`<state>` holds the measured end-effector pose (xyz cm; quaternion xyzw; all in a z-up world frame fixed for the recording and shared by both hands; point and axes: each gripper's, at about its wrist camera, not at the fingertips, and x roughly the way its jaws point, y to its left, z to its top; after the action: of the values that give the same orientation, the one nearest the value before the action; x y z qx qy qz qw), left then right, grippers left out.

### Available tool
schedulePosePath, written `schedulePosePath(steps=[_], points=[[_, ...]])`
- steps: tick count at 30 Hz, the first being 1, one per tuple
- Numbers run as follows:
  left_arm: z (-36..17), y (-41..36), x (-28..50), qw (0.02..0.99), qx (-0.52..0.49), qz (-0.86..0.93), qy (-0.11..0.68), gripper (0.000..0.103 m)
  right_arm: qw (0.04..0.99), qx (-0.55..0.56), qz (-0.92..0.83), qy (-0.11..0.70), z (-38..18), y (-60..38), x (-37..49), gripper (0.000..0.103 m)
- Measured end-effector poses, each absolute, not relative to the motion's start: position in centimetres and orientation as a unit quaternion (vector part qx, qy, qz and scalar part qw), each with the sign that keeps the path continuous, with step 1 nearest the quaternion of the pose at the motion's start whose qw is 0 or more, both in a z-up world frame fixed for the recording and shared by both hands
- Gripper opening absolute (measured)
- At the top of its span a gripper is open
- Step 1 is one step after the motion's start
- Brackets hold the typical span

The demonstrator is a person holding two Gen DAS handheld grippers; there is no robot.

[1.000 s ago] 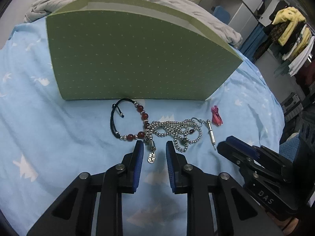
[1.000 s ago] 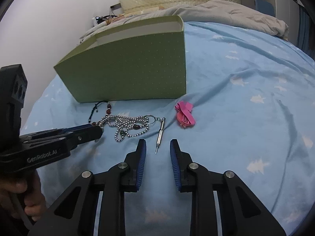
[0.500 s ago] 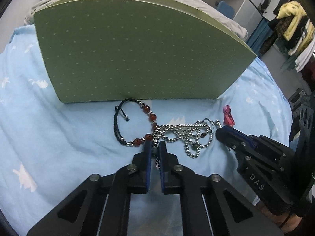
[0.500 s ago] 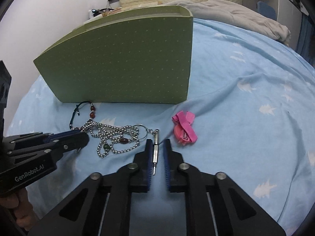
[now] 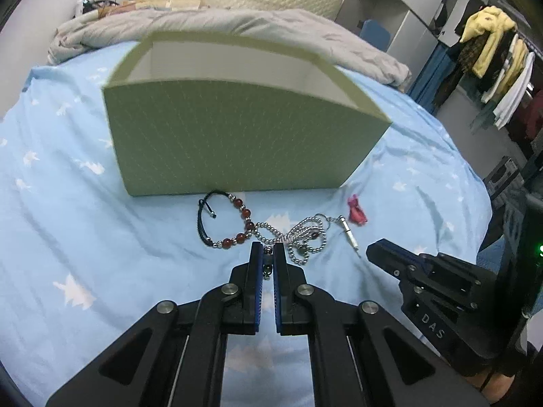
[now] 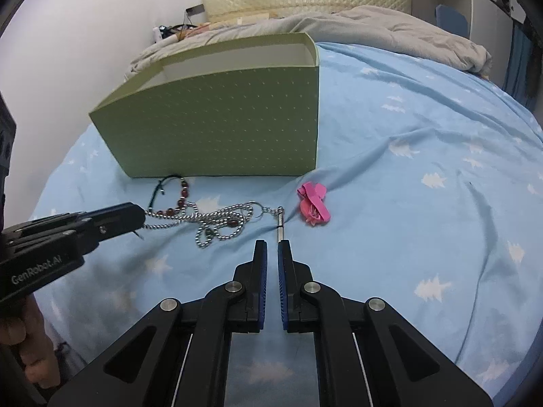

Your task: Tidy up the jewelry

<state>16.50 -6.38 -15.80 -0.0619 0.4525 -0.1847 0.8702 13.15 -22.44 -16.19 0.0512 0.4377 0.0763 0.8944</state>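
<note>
The silver bead chain (image 5: 302, 234) is being pinched at its tag by the left gripper (image 5: 268, 254), while its metal pendant (image 6: 280, 225) at 12 o'clock is being clamped by the right gripper (image 6: 272, 249), below the green box (image 6: 217, 125).

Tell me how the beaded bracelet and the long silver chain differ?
The bracelet is a small loop, half black cord, half dark red beads; the silver chain is a long strand of small metal balls, bunched in loose folds. The bracelet lies free near the green box; the chain's pendant end is pinched by the left gripper. Both rest on the blue bedsheet, touching each other.
</note>
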Motion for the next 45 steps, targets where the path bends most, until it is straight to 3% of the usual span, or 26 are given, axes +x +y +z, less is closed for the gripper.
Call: schedulePosePath(steps=[11,15,19,20,23,31,45], points=[[-14.2,-4.9,14.7,0.88,-0.06,-0.173,0.438,0.003,0.886,0.064,0.098,0.448,-18.4,-23.1,16.1,0.01],[-14.3,-4.9,14.7,0.879,-0.062,-0.173,0.439,0.003,0.884,0.05,0.107,0.452,-19.0,-22.3,16.4,0.02],[-14.4,-5.0,14.7,0.878,-0.059,-0.176,0.44,0.003,0.886,0.023,0.099,0.452,-19.3,-21.6,16.6,0.017],[-14.4,-5.0,14.7,0.878,-0.059,-0.176,0.441,0.003,0.887,0.013,0.094,0.452,-19.4,-21.4,16.7,0.011],[-14.6,-5.0,14.8,0.876,-0.058,-0.177,0.444,0.003,0.887,0.0,0.087,0.454,-19.4,-20.6,17.0,0.004],[-12.6,-4.9,14.7,0.879,-0.052,-0.189,0.436,0.003,0.894,0.048,0.084,0.437,-16.8,-21.6,15.2,0.003],[-4.5,-6.2,15.1,0.894,-0.032,-0.219,0.389,0.003,0.91,0.102,0.135,0.378,-6.7,-22.6,12.3,0.003]])
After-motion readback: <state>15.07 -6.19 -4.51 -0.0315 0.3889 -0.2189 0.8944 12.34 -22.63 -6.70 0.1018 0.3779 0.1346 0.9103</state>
